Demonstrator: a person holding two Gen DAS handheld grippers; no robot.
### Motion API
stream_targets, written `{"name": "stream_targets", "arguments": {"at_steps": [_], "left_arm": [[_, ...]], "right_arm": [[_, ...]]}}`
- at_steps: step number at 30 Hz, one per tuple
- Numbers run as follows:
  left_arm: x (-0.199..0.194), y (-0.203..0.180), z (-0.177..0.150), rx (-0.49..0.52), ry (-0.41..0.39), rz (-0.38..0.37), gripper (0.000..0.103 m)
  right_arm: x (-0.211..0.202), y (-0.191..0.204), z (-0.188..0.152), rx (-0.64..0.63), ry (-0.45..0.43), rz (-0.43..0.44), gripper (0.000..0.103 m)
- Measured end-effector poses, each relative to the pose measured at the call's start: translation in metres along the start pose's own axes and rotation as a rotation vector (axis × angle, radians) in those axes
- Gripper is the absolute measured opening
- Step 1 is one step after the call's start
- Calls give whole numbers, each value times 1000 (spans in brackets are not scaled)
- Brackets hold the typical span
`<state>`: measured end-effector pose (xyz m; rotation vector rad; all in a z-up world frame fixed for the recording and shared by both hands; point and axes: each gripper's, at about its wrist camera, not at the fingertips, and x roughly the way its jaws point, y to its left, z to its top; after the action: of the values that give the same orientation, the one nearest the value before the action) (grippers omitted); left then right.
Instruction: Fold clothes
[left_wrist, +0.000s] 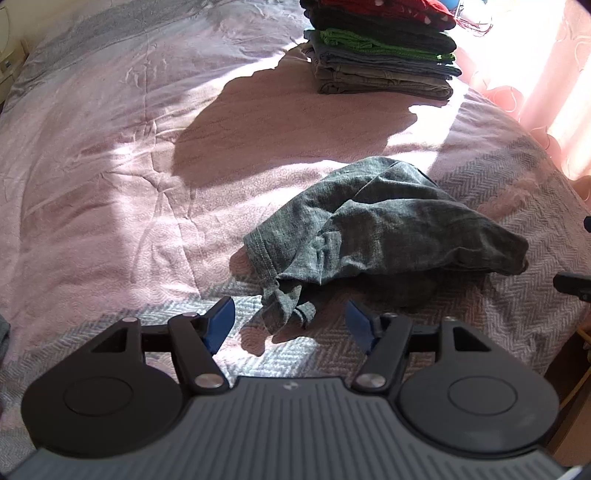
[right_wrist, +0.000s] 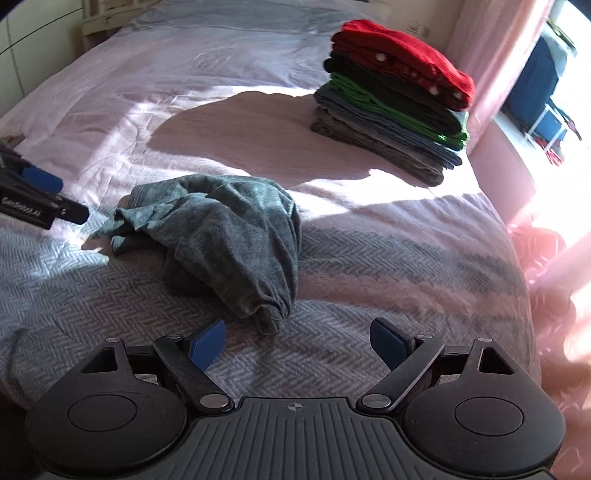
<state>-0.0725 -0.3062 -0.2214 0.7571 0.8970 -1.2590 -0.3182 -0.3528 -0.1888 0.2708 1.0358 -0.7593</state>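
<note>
Beyond the crumpled grey garment (left_wrist: 384, 229), a folded stack (left_wrist: 384, 48) is done; my left tool (left_wrist: 290, 325) and right tool (right_wrist: 297, 341), both spread, hold nothing.

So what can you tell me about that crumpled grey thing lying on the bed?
It is a grey garment, soft mottled knit fabric, bunched in a loose heap, not folded yet. A stitched hem shows along one edge, and a twisted end trails toward the left gripper, whose open jaws sit either side of it without pressing. It rests on the pinkish bedspread, partly in sunlight, nearer than the stack of folded clothes. The right gripper is open, just short of it.
</note>
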Motion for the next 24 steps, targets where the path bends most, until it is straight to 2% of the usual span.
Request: {"name": "stream_targets", "arguments": {"at_steps": [5, 6, 7, 8, 9, 10, 11, 12, 14, 19, 22, 24], "left_arm": [[43, 4, -3, -15, 20, 19, 62], [51, 7, -4, -19, 26, 18, 57], [59, 9, -4, -22, 38, 13, 44], [65, 12, -4, -26, 53, 2, 35], [69, 14, -4, -34, 63, -17, 23], [72, 17, -5, -47, 69, -44, 14], [73, 20, -5, -59, 73, -63, 11], [73, 23, -5, -69, 77, -75, 4], [60, 29, 6, -78, 43, -83, 3], [20, 43, 44, -85, -68, -92, 1], [2, 47, 93, -17, -172, -74, 1], [-2, 51, 137, 28, -244, -71, 1]], "right_arm": [[31, 16, -7, -114, -54, 16, 88], [36, 18, -8, -135, -66, 18, 85], [43, 18, -6, -156, -73, 21, 70], [47, 18, -6, -164, -71, 21, 56], [51, 17, -5, -170, -70, 22, 50], [53, 15, -6, -165, -70, 35, 38], [54, 11, -5, -155, -74, 49, 21], [52, 5, 0, -143, -81, 63, 17], [46, -8, 9, -120, -97, 91, 12], [28, -42, 43, -64, -146, 129, 11], [24, -67, 75, -32, -195, 125, 11], [30, -85, 102, -18, -230, 97, 11]]}}
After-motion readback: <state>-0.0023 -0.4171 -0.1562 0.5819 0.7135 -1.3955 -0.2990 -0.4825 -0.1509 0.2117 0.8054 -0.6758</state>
